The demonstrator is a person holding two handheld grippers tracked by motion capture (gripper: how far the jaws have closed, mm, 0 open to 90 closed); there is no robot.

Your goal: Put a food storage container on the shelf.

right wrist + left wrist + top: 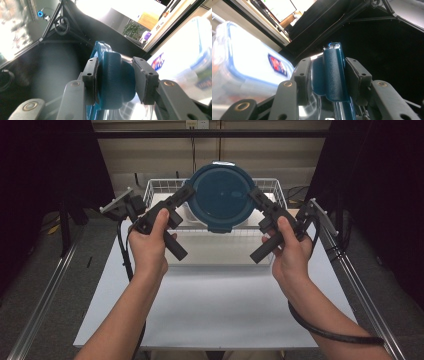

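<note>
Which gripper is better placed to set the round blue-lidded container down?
Neither alone, probably: the left gripper and right gripper each clamp a latch of the container, held above the wire basket.

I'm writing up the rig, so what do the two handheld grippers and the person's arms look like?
Both the left gripper and right gripper are matte black with angular pistol handles, bolted linkages and flat-padded fingers. Each has a grey three-cornered plate and a trailing black cable. The forearms are sleeveless.

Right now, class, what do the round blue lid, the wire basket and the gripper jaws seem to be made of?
Round blue lid: probably plastic, with a smooth, slightly glossy top showing soft reflections and moulded latch tabs.
Wire basket: thin metal wire in a grid, apparently white-coated.
Jaws of the left gripper and right gripper: matte black, likely plastic, with visible screws.
</note>
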